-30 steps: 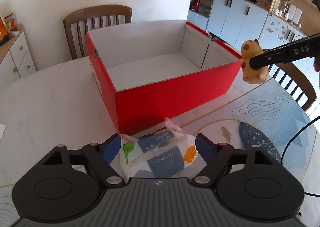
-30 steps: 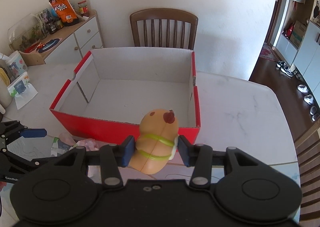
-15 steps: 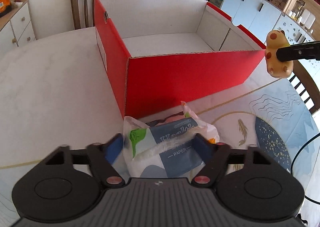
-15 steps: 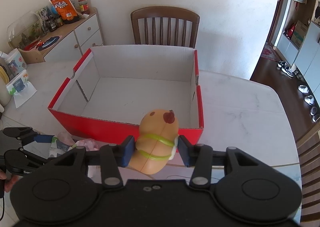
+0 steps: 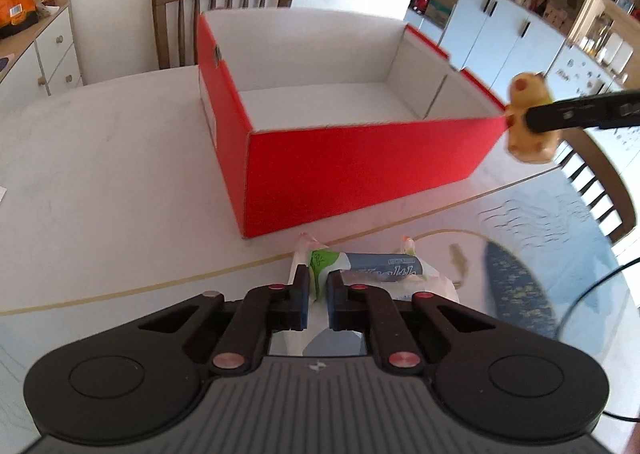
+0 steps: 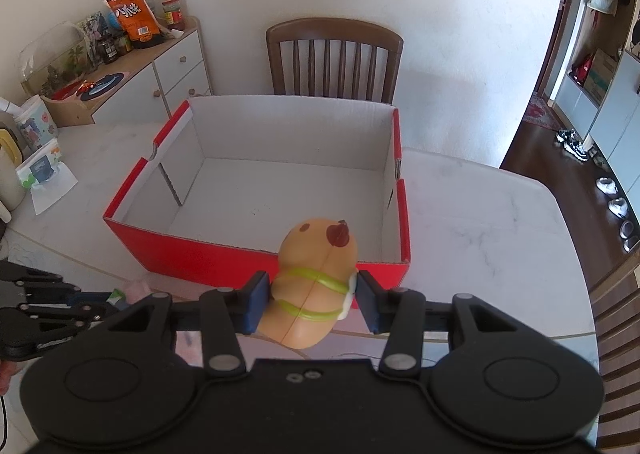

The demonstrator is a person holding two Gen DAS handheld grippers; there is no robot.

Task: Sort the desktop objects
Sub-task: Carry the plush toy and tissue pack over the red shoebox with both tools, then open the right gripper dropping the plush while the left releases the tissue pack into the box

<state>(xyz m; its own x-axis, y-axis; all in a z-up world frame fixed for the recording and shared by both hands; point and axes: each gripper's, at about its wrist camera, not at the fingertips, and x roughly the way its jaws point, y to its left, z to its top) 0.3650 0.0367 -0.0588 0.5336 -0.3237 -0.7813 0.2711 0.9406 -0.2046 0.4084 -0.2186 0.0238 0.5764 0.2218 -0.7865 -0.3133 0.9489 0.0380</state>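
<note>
Tissue pack (image 5: pixel 360 274) pinched in just-closed left tongs (image 5: pixel 318 294), capybara toy (image 6: pixel 316 286) clamped between right tongs (image 6: pixel 312 302)

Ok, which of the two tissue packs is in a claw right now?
The crumpled tissue pack in front of the red box, pinched by the left claw. The other pack lies untouched by the kettle.

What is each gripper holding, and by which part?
Left gripper has just closed on the tissue pack, pinching its left end. Right gripper clamps the toy across its banded middle.
</note>
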